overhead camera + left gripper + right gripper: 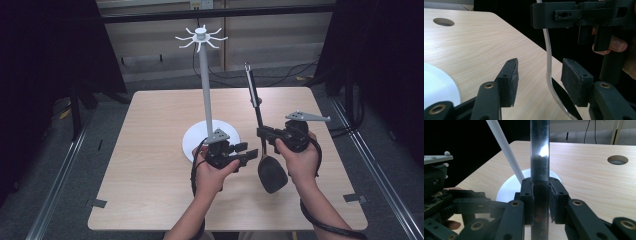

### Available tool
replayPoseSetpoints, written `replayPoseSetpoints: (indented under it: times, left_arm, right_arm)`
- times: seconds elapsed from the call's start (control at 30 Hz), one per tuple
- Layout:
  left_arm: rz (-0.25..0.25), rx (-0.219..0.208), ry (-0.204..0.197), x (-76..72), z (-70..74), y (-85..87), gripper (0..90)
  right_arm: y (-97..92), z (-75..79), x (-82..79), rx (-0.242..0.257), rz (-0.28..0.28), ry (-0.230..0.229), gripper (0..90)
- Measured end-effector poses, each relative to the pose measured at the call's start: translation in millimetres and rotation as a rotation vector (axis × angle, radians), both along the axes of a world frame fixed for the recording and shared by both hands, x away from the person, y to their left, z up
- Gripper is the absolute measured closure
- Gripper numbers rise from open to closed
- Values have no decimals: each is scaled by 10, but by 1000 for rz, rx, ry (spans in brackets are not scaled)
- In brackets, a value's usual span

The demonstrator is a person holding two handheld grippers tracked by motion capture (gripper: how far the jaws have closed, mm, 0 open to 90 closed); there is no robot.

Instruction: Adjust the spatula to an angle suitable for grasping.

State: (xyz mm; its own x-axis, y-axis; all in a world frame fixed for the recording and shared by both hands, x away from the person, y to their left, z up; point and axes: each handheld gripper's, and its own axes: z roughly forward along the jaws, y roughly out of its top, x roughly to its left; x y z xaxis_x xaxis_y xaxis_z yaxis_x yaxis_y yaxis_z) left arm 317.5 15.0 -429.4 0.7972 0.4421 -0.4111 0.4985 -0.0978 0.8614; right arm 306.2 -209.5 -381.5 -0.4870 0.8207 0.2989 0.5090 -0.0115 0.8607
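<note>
While my right gripper (264, 134) is clamped on the ladle's (270, 171) handle, holding it upright over the table (150, 150) beside the white stand (206, 90), I'd centre my left gripper (539, 77) before squeezing: its pads straddle the neck, apparently untouching. Both hands sit level, jaws facing.

My wooden table (150, 150) stands on grey floor (70, 170); dark curtains (45, 45) hang left and right, cables (280, 75) trail far.
</note>
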Motion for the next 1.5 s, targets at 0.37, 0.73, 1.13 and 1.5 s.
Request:
replayPoseSetpoints:
  times: [0.37, 0.73, 1.13, 1.5]
  left_arm:
    - [7, -24, 9, 24, -12, -110, 500]
    - [15, -44, 12, 46, -20, -151, 602]
    - [32, -68, -3, 58, 40, -203, 751]
    - [1, -31, 9, 103, 80, -158, 871]
  right_arm:
    - [19, 19, -12, 0, 2, -14, 759]
    - [68, -7, -18, 12, 3, -21, 758]
    - [146, 18, -40, 30, 10, -36, 758]
    - [138, -13, -62, 67, 23, -33, 758]
